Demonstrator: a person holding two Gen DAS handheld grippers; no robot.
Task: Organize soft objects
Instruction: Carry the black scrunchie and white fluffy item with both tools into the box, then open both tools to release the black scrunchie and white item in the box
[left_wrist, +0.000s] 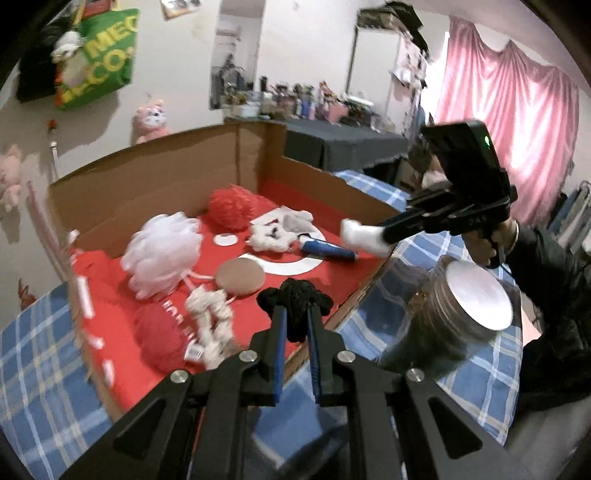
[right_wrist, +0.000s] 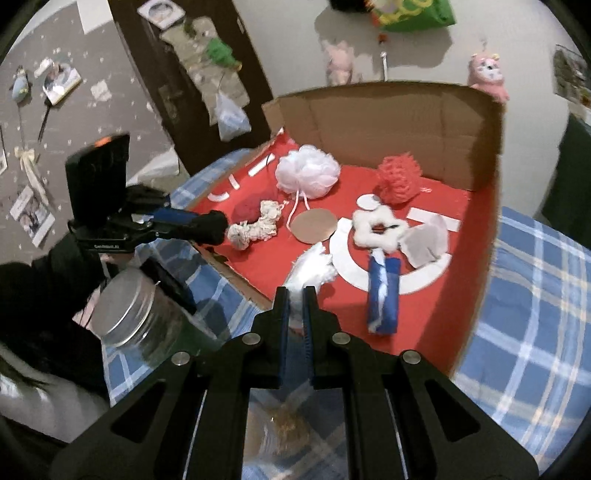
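Left gripper (left_wrist: 295, 314): its two fingers are closed on a black knitted piece (left_wrist: 295, 301), pinched near one end so the rest bunches above the tips; it hangs over the near edge of the cardboard box (left_wrist: 147, 184)
Right gripper (right_wrist: 294, 299): pressed together on a white fluffy piece (right_wrist: 312, 267), held by its tail, also above the box edge — I think both pieces are being carried in to join the others
Box: lined with red printed cloth (left_wrist: 332, 273), with high flaps at the back, probably so the soft things stay together
Already inside: white mesh pouf (left_wrist: 162, 251), red pouf (left_wrist: 231, 208), red yarn ball (left_wrist: 159, 332), cream knotted rope (left_wrist: 212, 321), white fluffy ring (right_wrist: 378, 230), grey pouch (right_wrist: 424, 240), blue packet (right_wrist: 384, 295), round tan pad (right_wrist: 314, 225)
Outside: a glass jar with metal lid (left_wrist: 461, 314) lies on the blue checked bed cover (left_wrist: 37, 369) just beside the box — it is hard, so it likely stays out
Stage: seems near the end
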